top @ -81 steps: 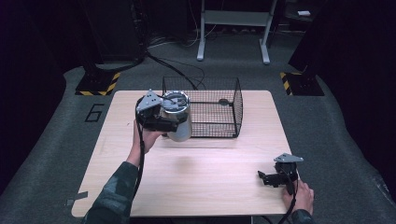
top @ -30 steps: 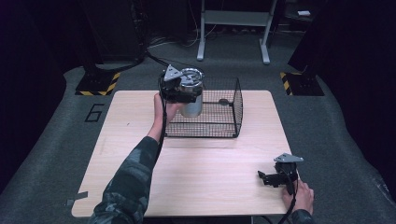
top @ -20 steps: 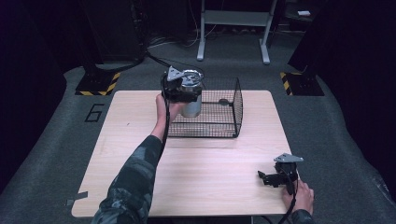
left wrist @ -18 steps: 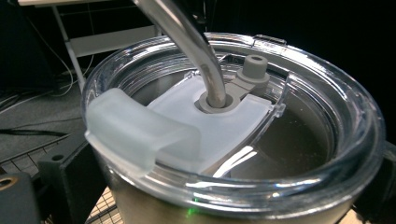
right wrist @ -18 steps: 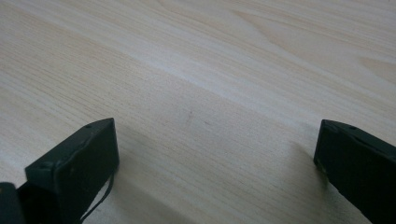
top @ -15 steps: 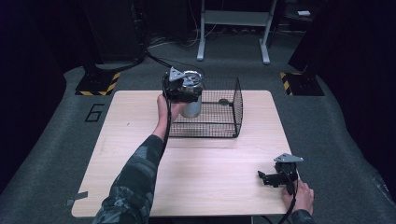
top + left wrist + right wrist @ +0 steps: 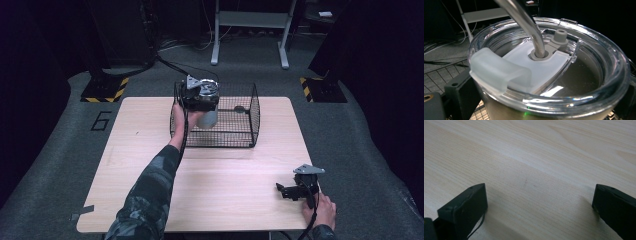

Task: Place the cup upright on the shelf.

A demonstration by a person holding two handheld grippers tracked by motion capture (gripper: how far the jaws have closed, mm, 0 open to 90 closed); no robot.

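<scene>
A steel tumbler (image 7: 207, 107) with a clear lid (image 7: 564, 72) and a metal straw (image 7: 524, 20) hangs over the left part of a black wire basket (image 7: 235, 137). My left gripper (image 7: 200, 97) is shut on the tumbler just under its rim, with black jaws on either side in the left gripper view. The tumbler's lower body sits inside the basket's walls; whether it touches the bottom I cannot tell. My right gripper (image 7: 285, 191) rests on the wooden table (image 7: 150, 170) near the front right corner, jaws wide apart over bare wood (image 7: 536, 185), nothing between them.
A small dark object (image 7: 240, 108) lies in the basket's far right part. Beyond the table are a grey carpet, a white stand's legs (image 7: 250, 35) and yellow-black striped floor blocks (image 7: 107, 87). The table's left and middle offer free room.
My left gripper has carried the tumbler from the table's left of the basket up, over the basket's wall and slightly down into it. The right gripper has stayed still.
</scene>
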